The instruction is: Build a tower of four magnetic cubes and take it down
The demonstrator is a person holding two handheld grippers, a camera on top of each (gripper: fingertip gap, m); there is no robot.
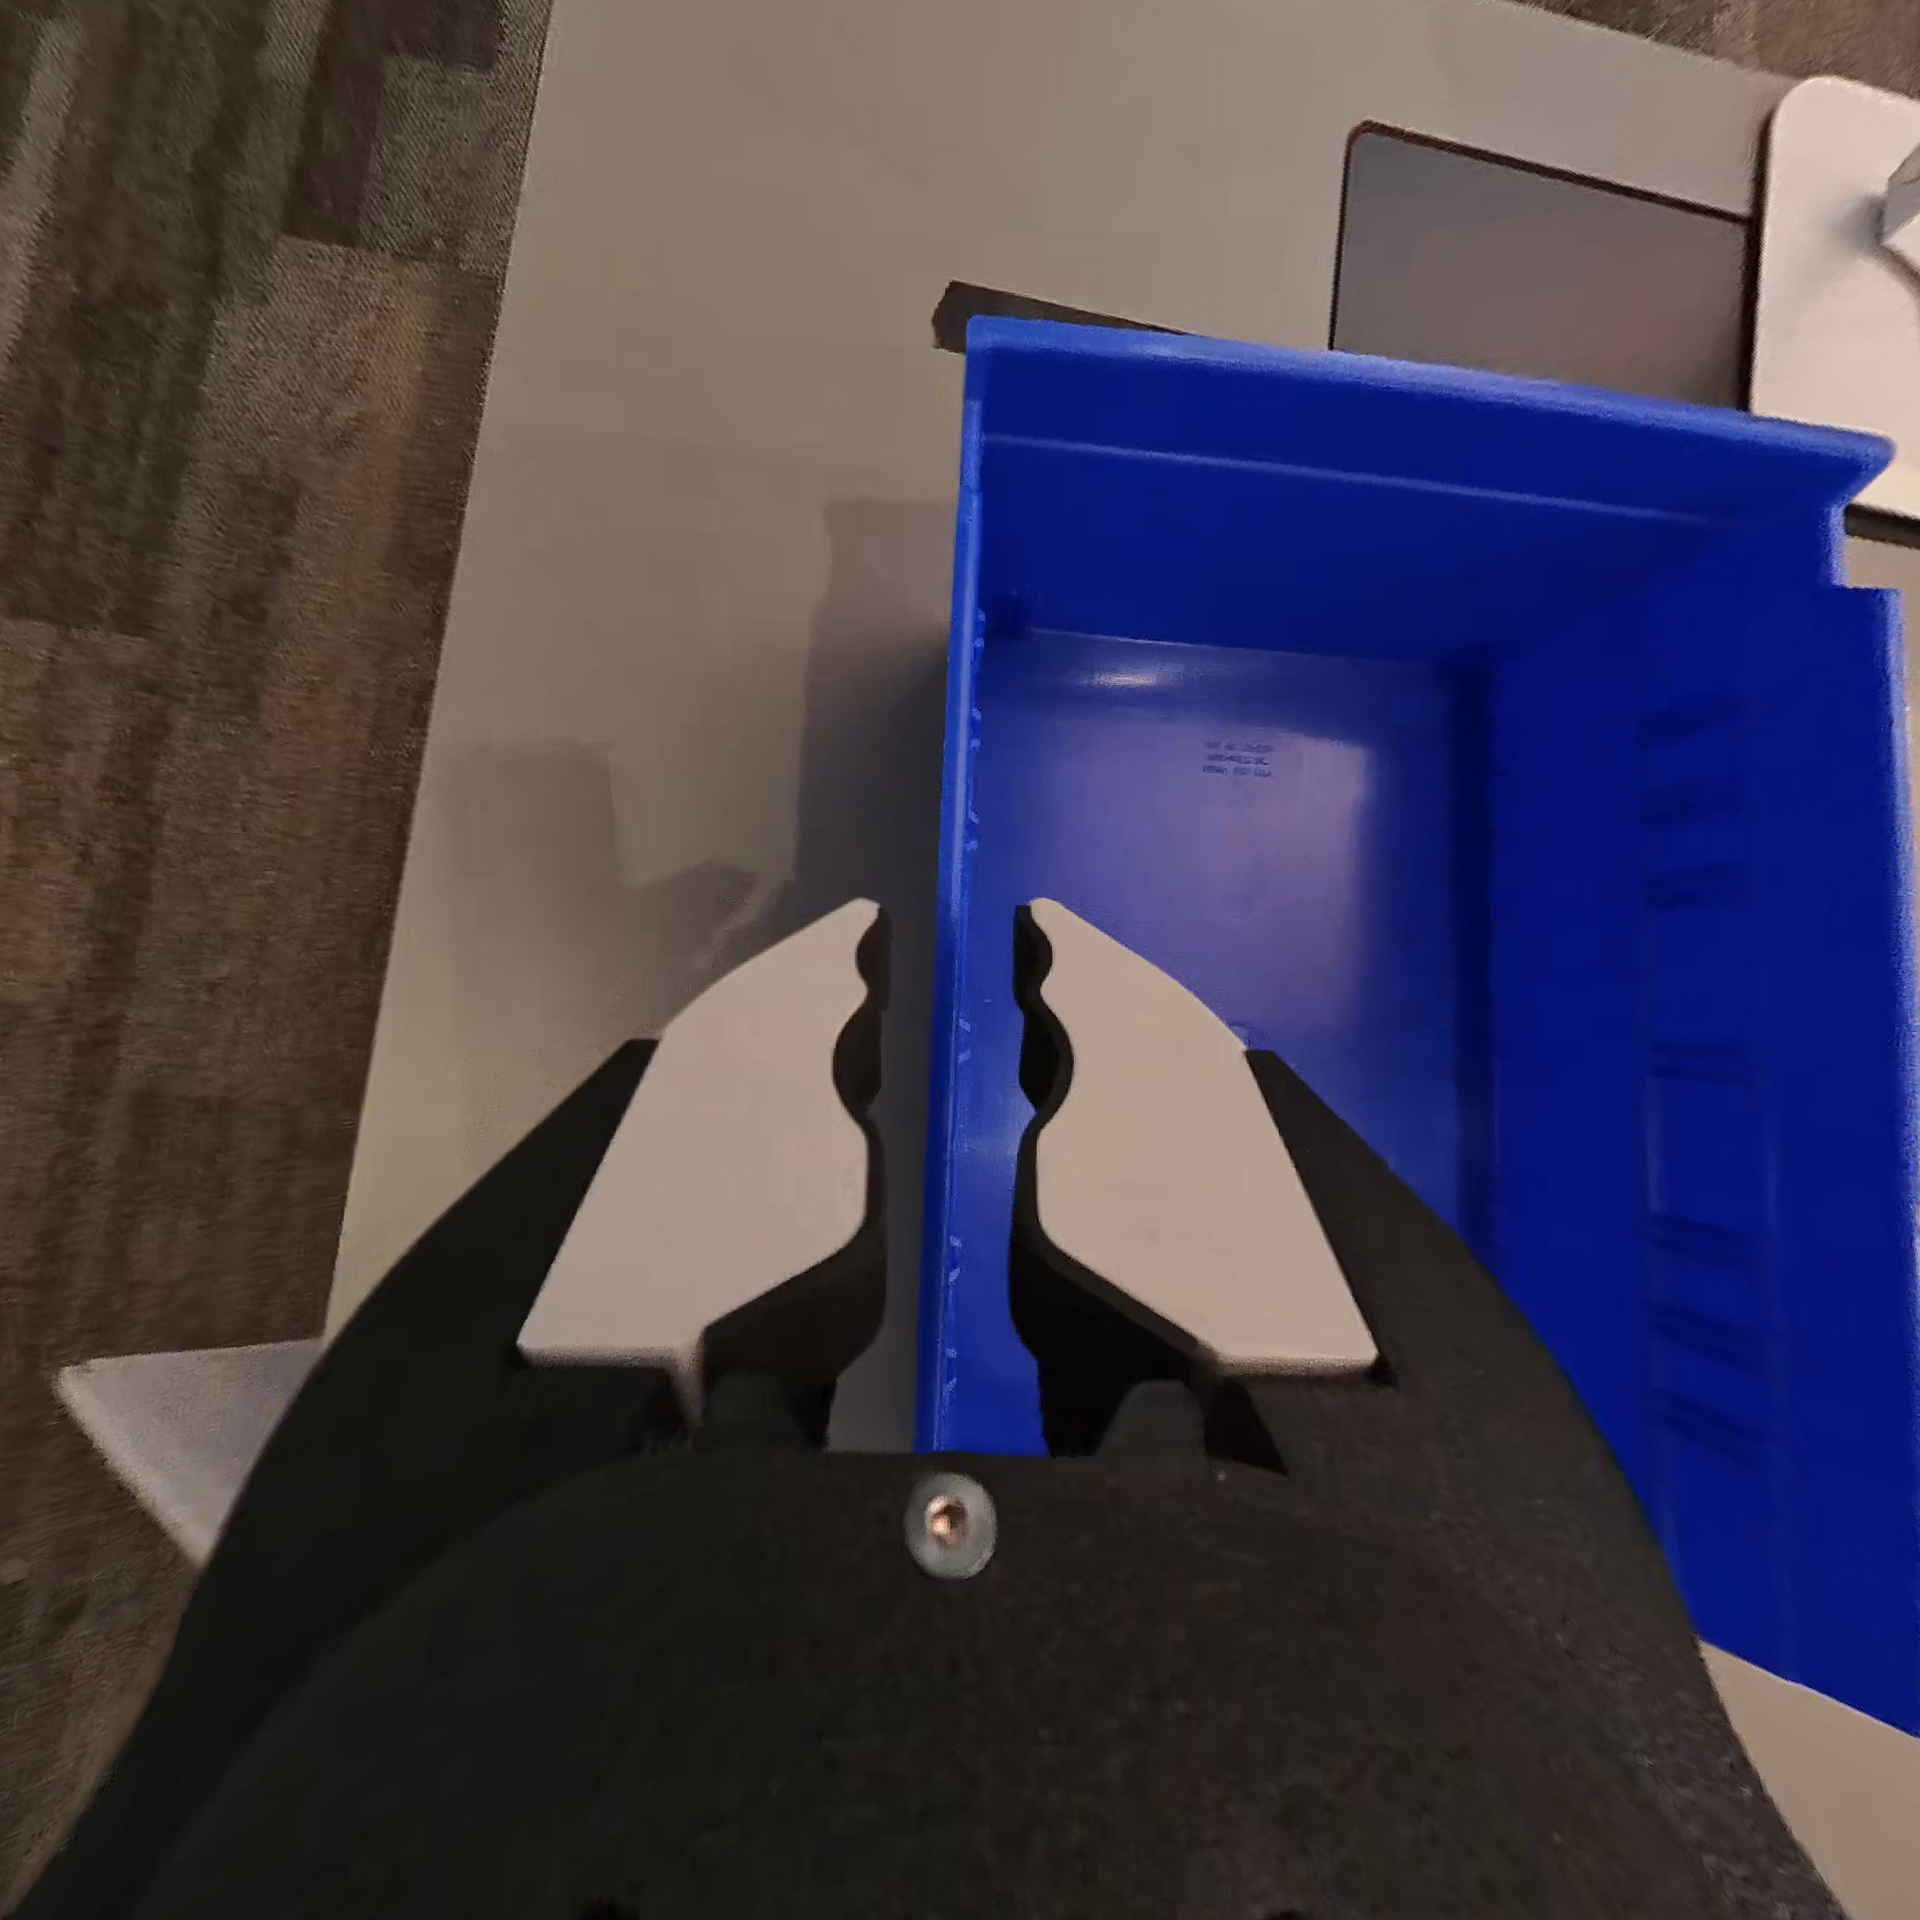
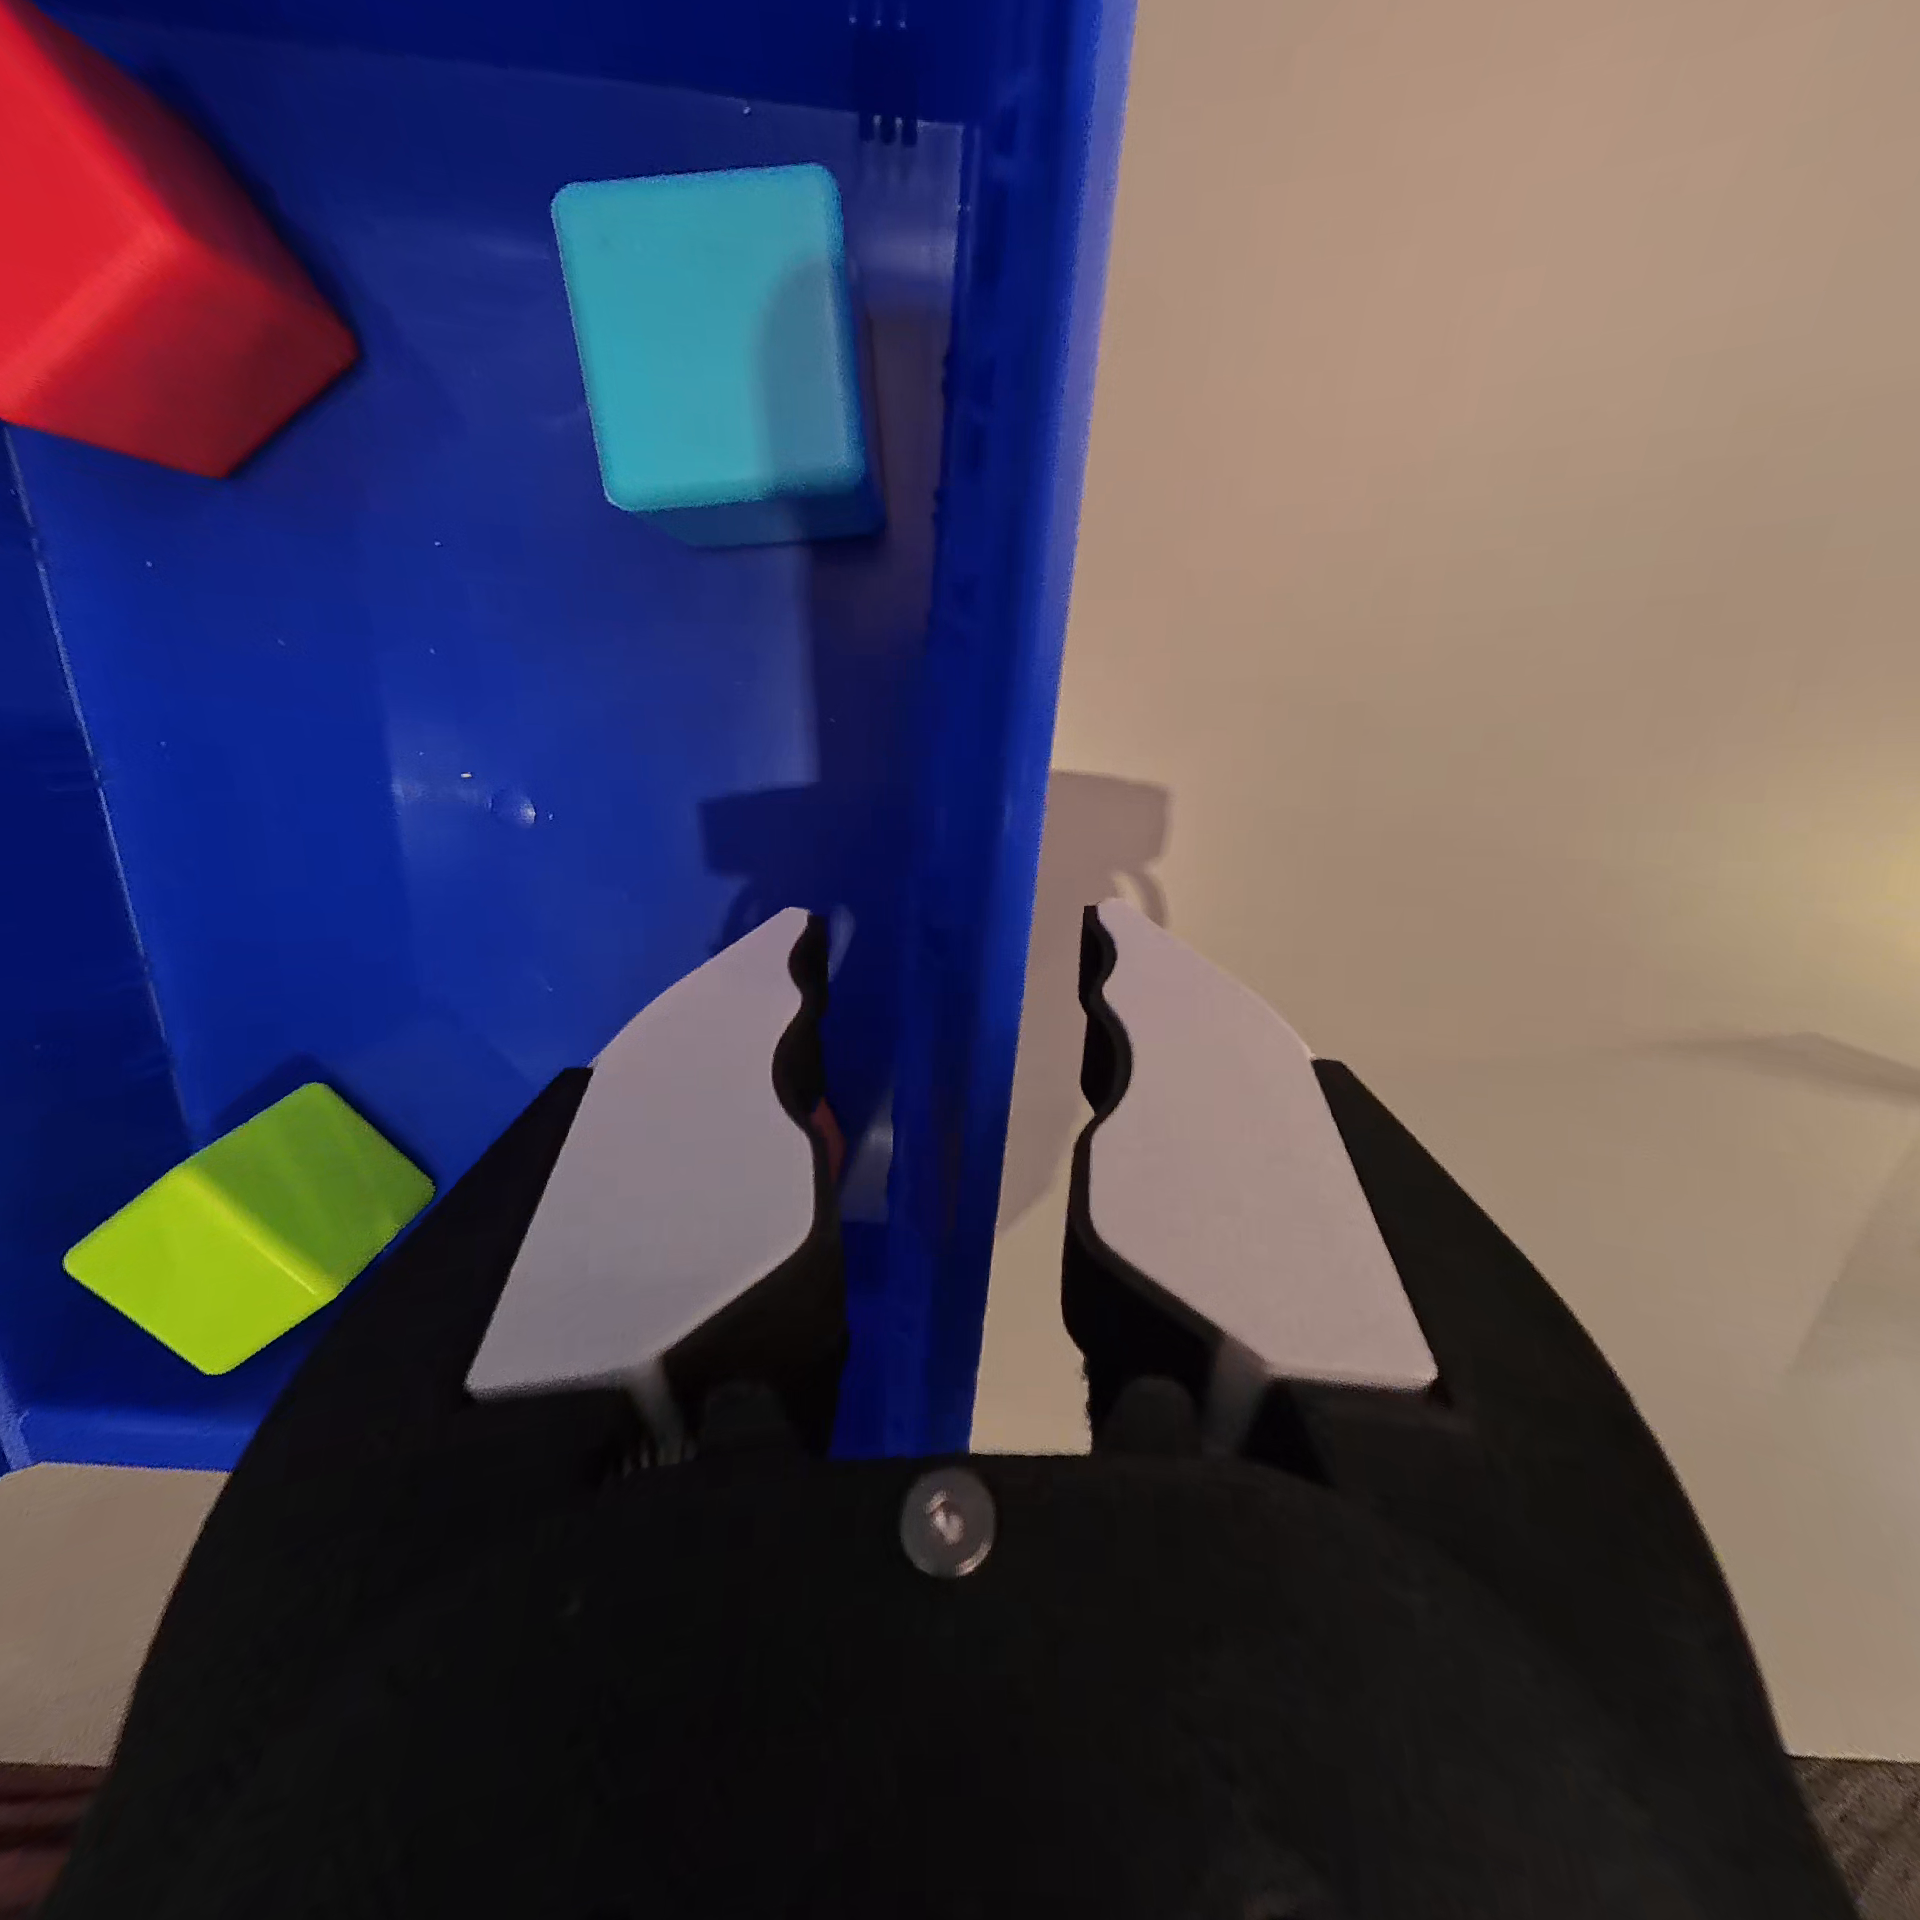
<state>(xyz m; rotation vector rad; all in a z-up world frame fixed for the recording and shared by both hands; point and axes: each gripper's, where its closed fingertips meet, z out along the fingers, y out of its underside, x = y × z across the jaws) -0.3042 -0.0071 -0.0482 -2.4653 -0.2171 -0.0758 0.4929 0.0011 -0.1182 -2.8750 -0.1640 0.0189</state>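
At the far left of the left wrist view a patterned brown carpet floor (image 1: 208, 623) is seen beside the edge of the pale grey counter (image 1: 675, 468). The left gripper (image 1: 948, 925) is held with its jaws parted, straddling the left wall of a blue rectangular plastic bin (image 1: 1299, 520); one finger lies outside the wall and the other inside, and whether the pads touch the wall cannot be told. The part of the bin floor seen from here carries no cubes. Beyond the bin's far wall a dark grey flat rectangular pad (image 1: 1538, 270) lies on the counter, and a white rounded slab (image 1: 1829, 260) is seen at the right edge.

In the right wrist view the cubes lie loose inside the bin (image 2: 997, 623): a red plastic cube (image 2: 135, 281) at the far left, a lime-green plastic cube (image 2: 249, 1226) at the near left corner, and a turquoise plastic cube (image 2: 717, 343) close to the right wall. A fourth cube cannot be made out. The right gripper (image 2: 951, 925) is likewise held apart, astride the bin's right wall, gripping nothing that can be confirmed.
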